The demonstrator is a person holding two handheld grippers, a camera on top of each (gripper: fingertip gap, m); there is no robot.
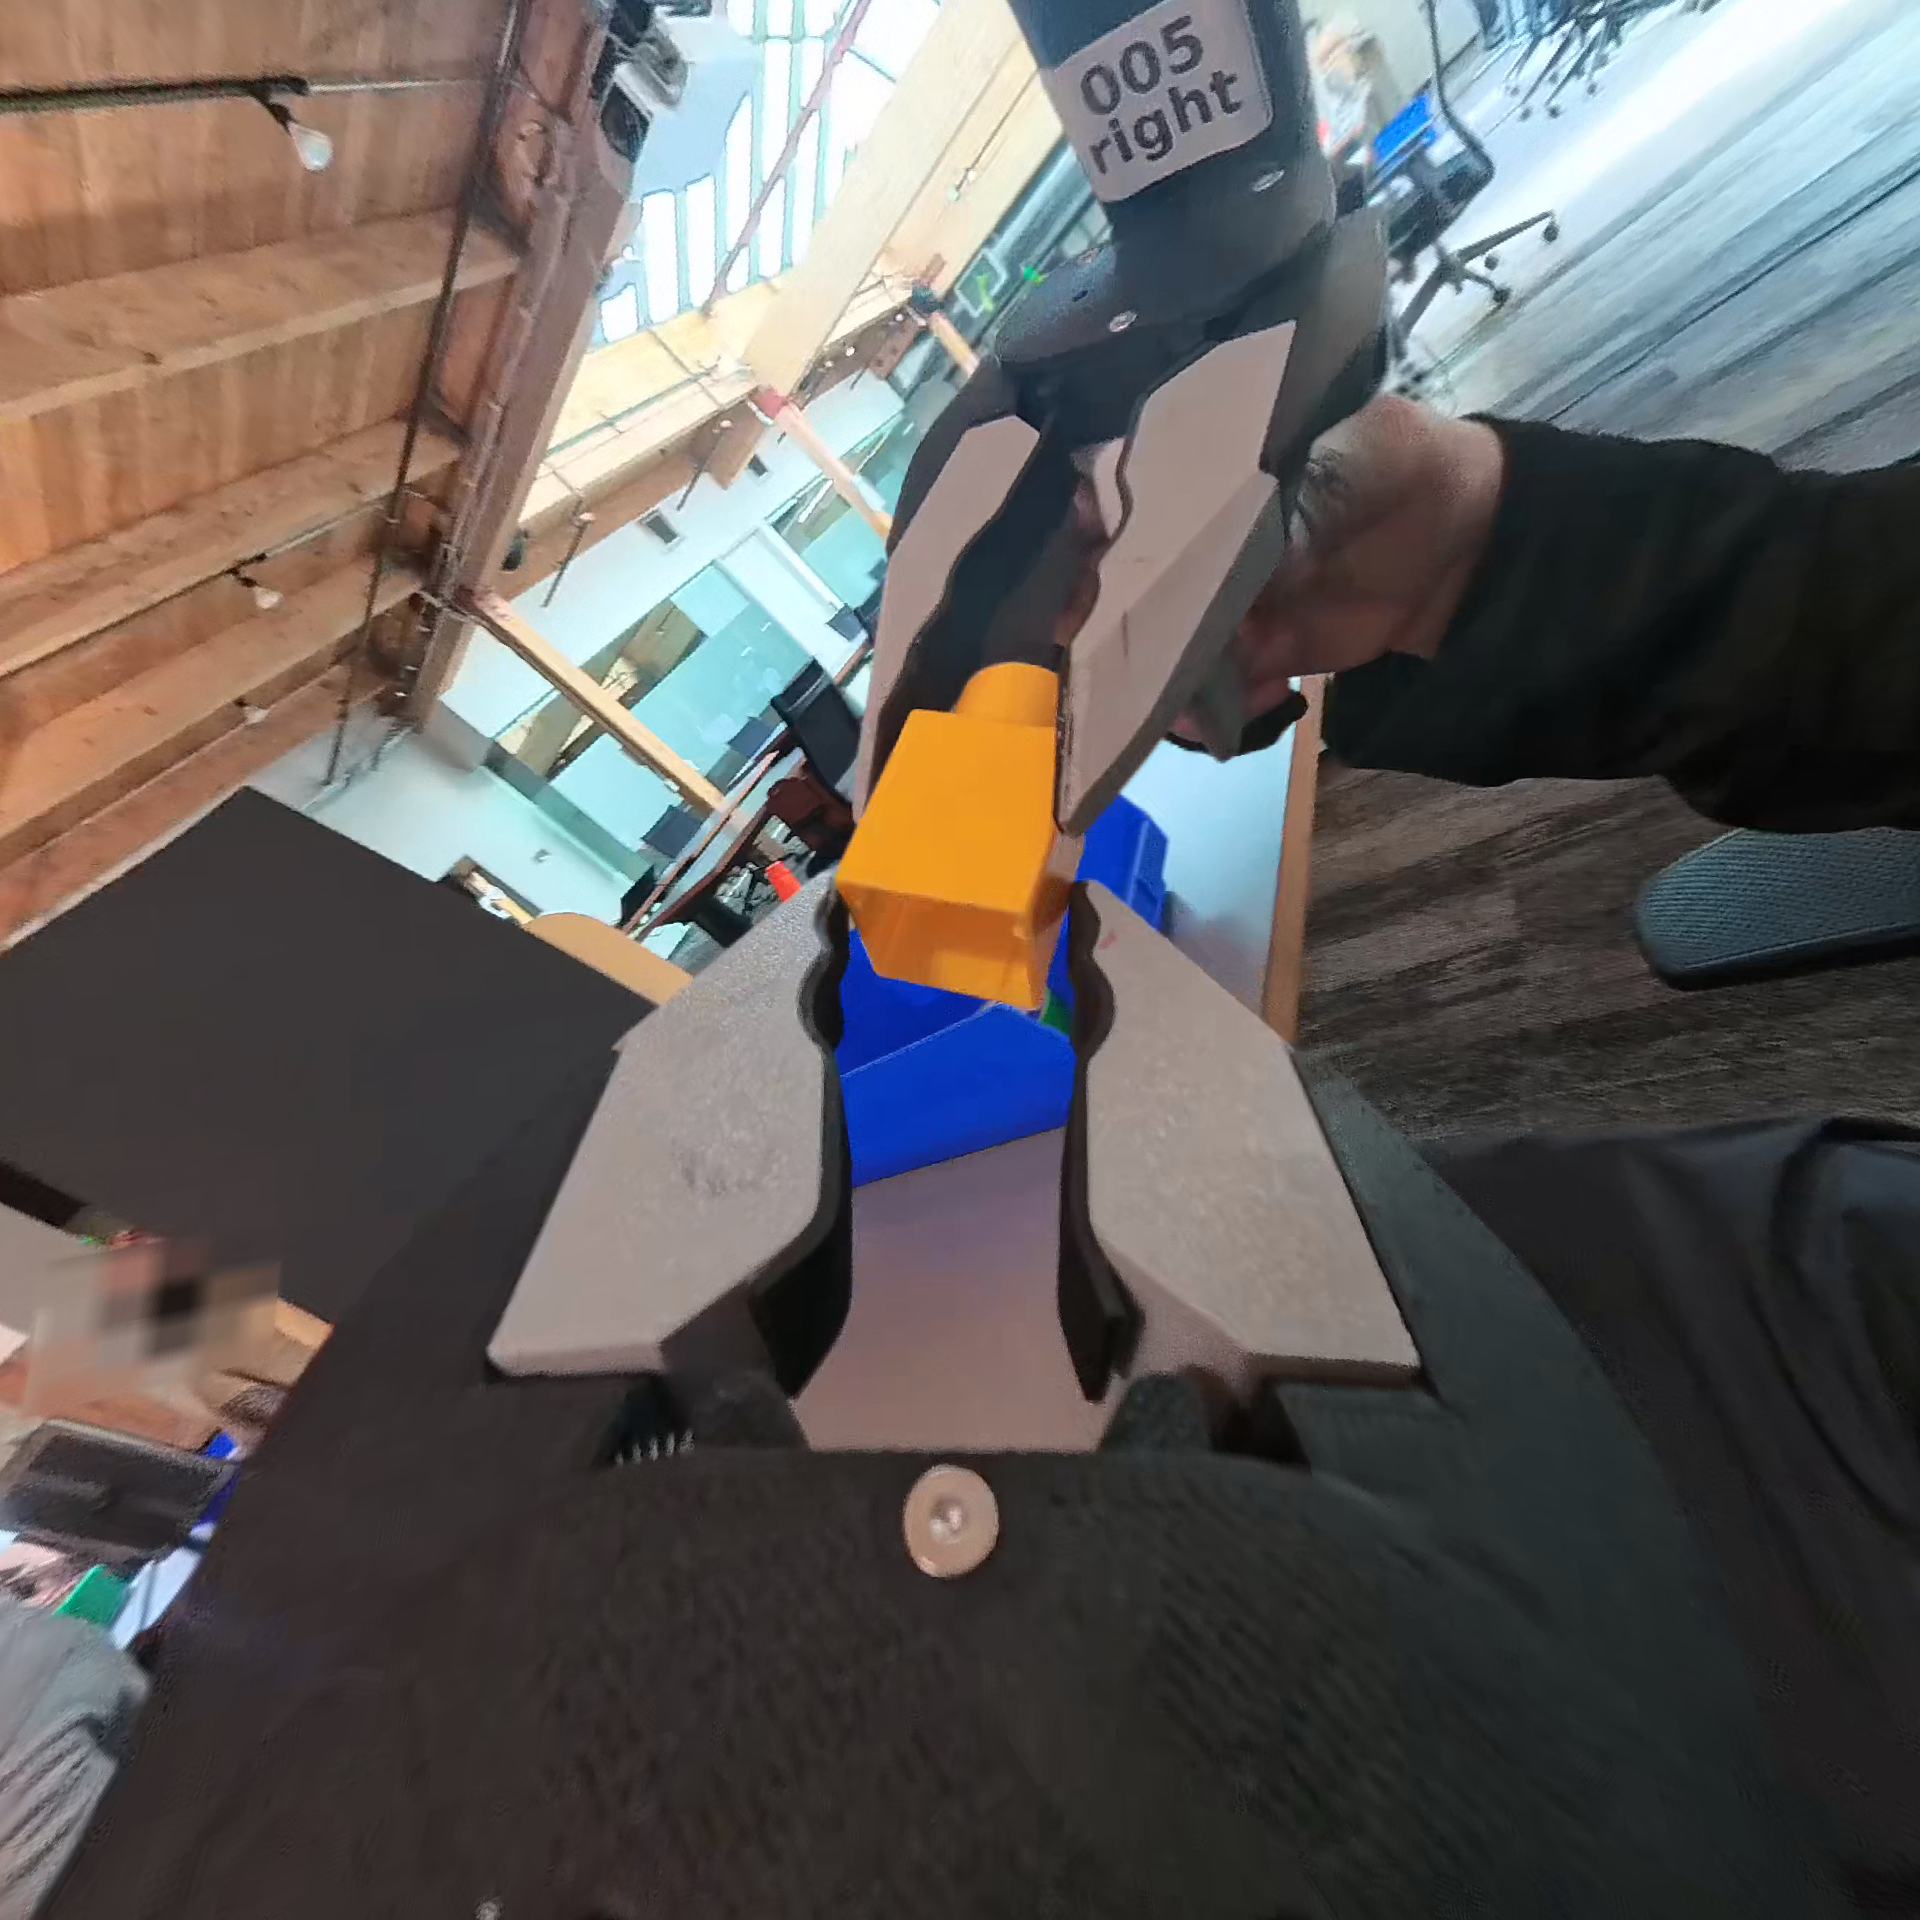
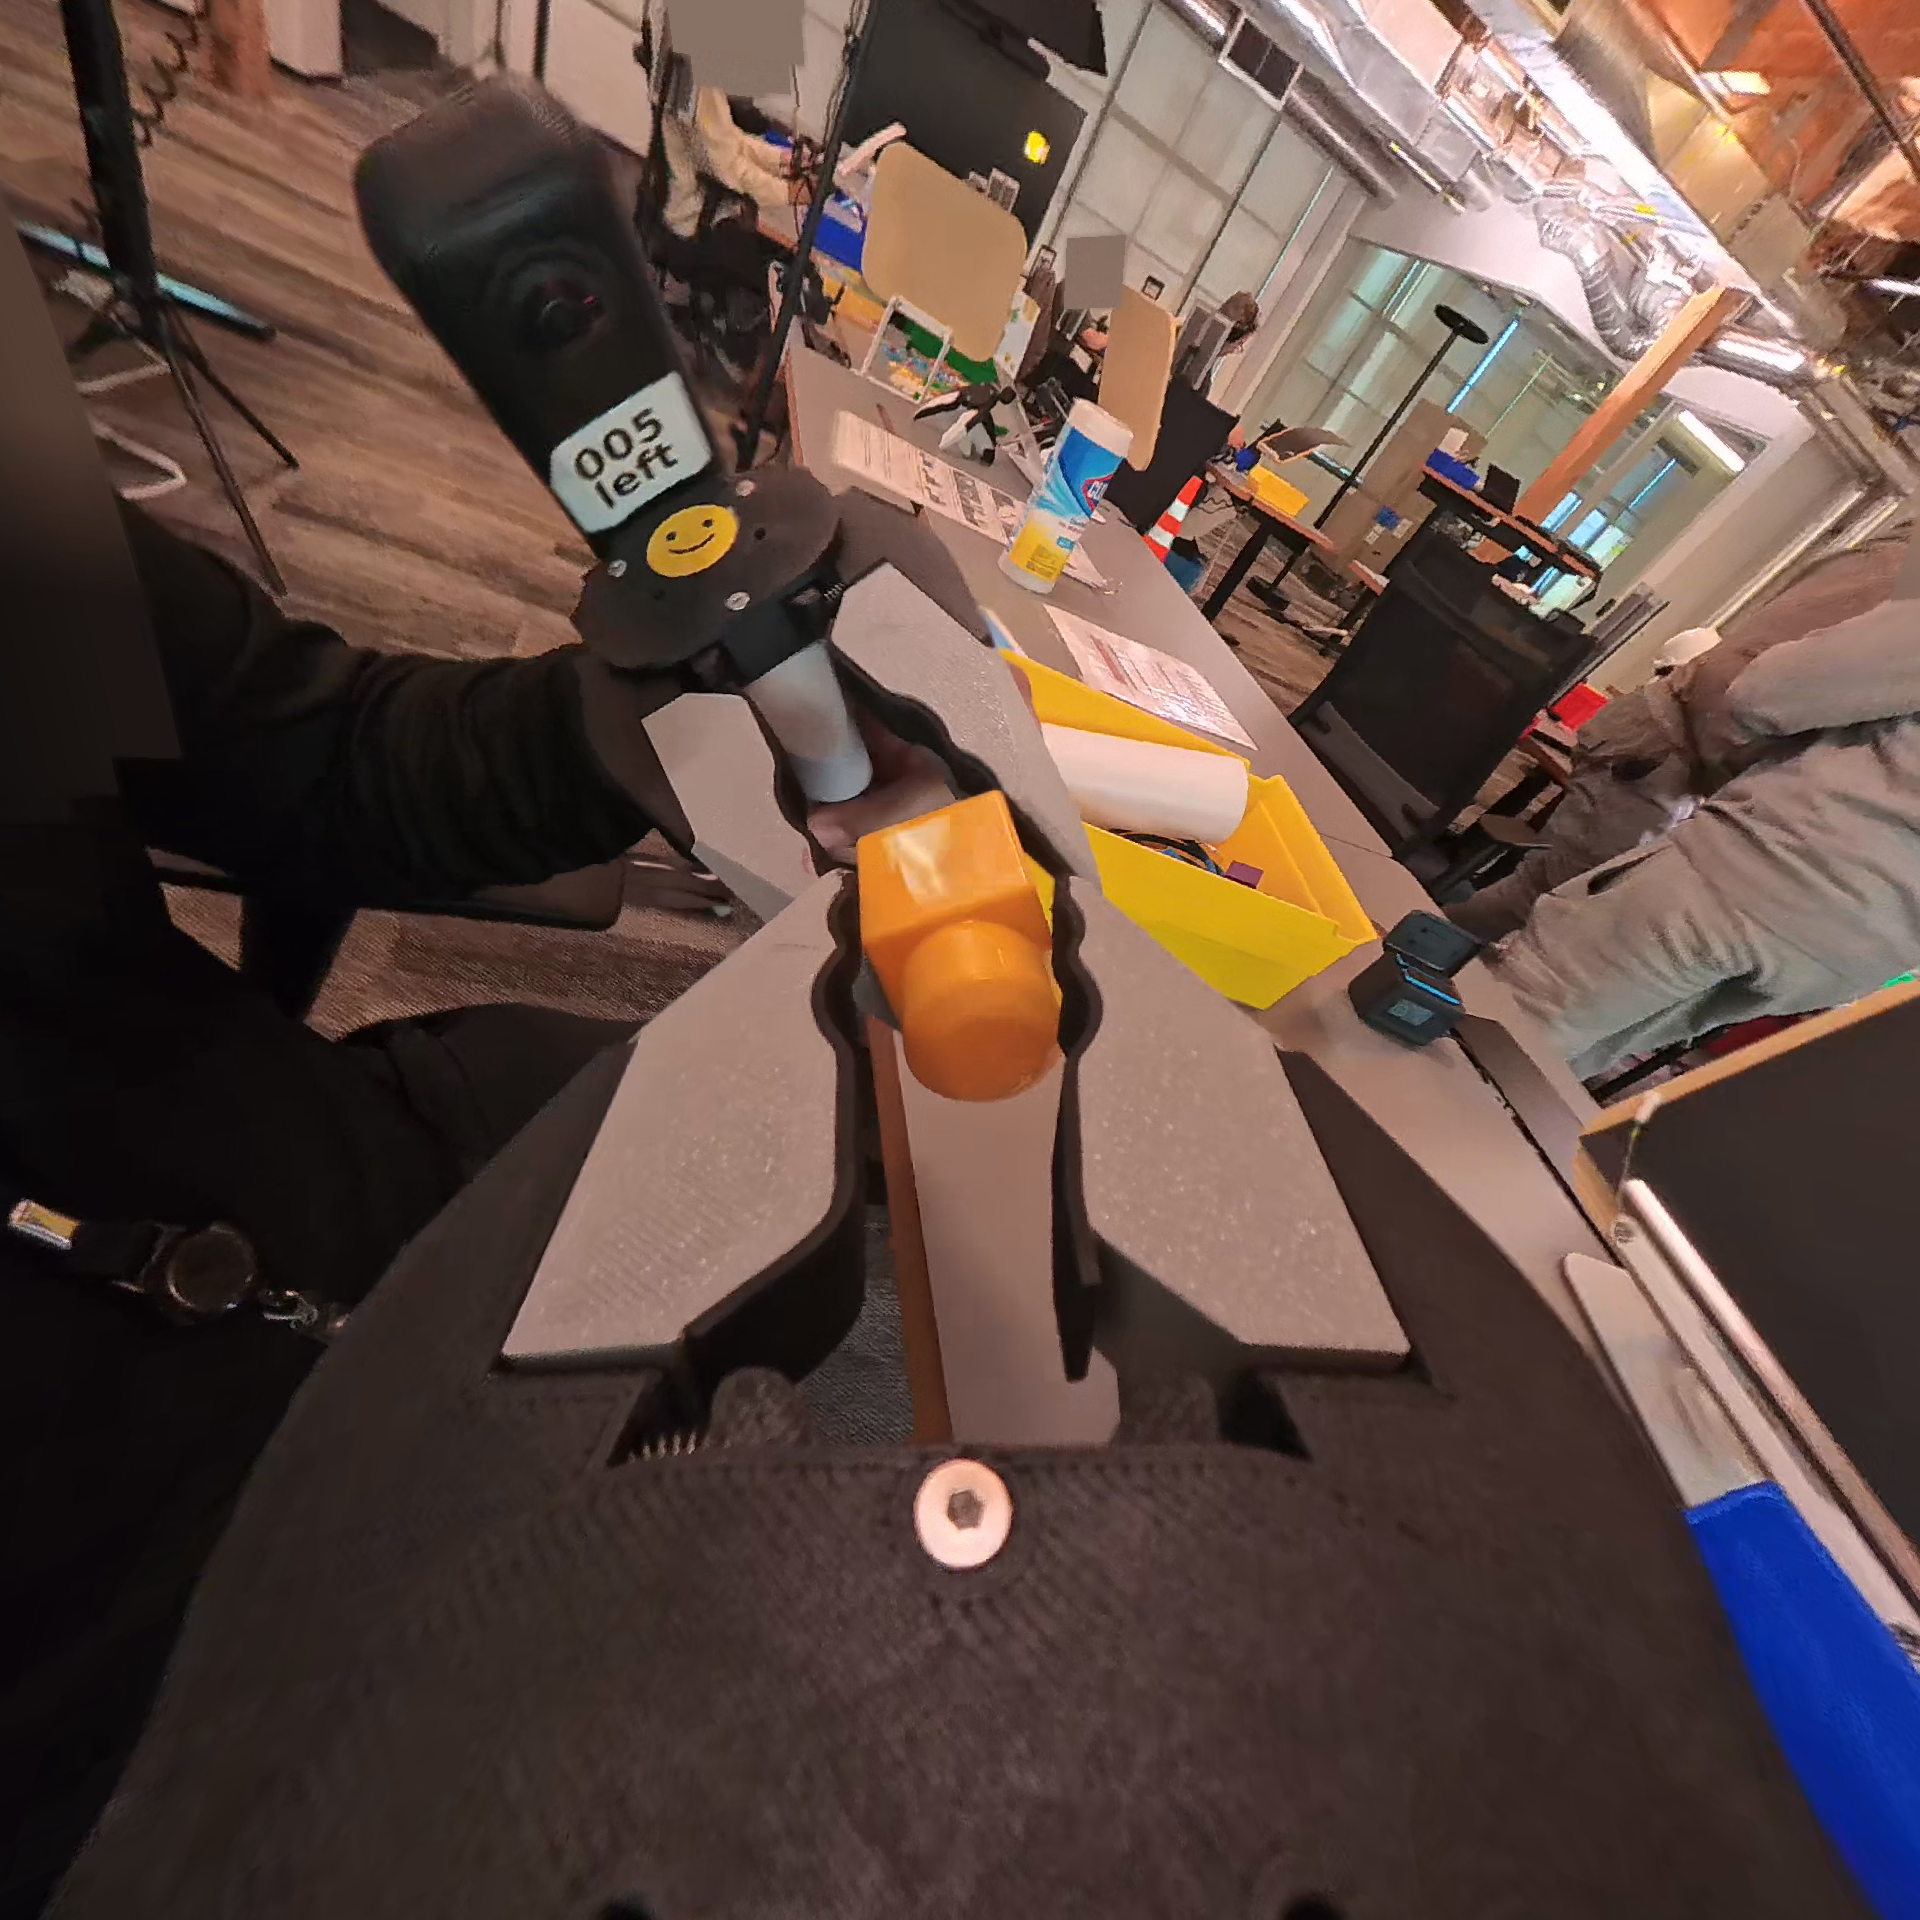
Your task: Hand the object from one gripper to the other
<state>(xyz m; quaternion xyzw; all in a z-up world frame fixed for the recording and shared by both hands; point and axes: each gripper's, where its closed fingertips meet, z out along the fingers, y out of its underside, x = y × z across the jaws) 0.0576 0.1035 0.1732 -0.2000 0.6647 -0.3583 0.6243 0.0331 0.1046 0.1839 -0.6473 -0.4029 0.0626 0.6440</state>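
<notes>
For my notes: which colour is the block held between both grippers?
The block is orange; the right wrist view shows it best.

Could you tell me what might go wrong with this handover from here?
1. Both the left gripper and the right gripper appear closed on the orange block, only at their fingertips; if one opens or pulls too early, the block may twist out.
2. The block is held in mid-air, with the blue bin behind it in the left wrist view; a drop might miss it.
</notes>
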